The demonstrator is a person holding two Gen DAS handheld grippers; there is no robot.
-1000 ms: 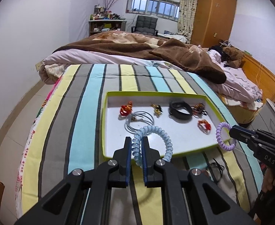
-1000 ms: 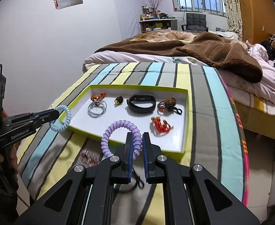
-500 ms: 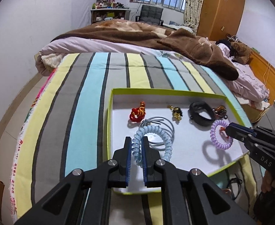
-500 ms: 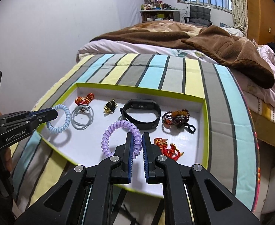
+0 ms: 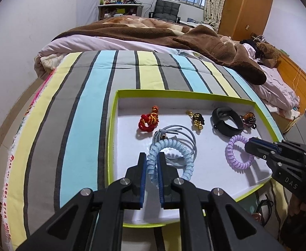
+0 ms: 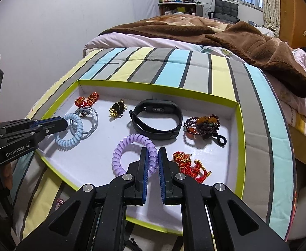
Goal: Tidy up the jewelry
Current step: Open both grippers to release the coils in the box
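A white tray with a lime-green rim (image 5: 113, 113) (image 6: 239, 125) lies on the striped bedspread. My left gripper (image 5: 152, 158) (image 6: 66, 123) is shut on a pale blue coil hair tie (image 5: 180, 150) (image 6: 69, 141), held low over the tray's left part above a grey hair band (image 5: 186, 132). My right gripper (image 6: 153, 153) (image 5: 247, 146) is shut on a purple coil hair tie (image 6: 123, 150) (image 5: 236, 153), low over the tray's middle. In the tray lie a black wristband (image 6: 159, 119), a dark bead bracelet (image 6: 203, 125), red cord knots (image 6: 188, 165) (image 5: 148, 119) and a gold-black charm (image 6: 116, 107).
A brown blanket (image 5: 174, 35) covers the far part of the bed. Loose black hair ties (image 5: 265, 209) and a small pink item (image 6: 59, 201) lie on the bedspread near the tray's front edge. The bed edge drops off at the right (image 6: 293, 167).
Both grippers have come forward and down from the tray's front edge to low over its floor, each still holding its coil hair tie.
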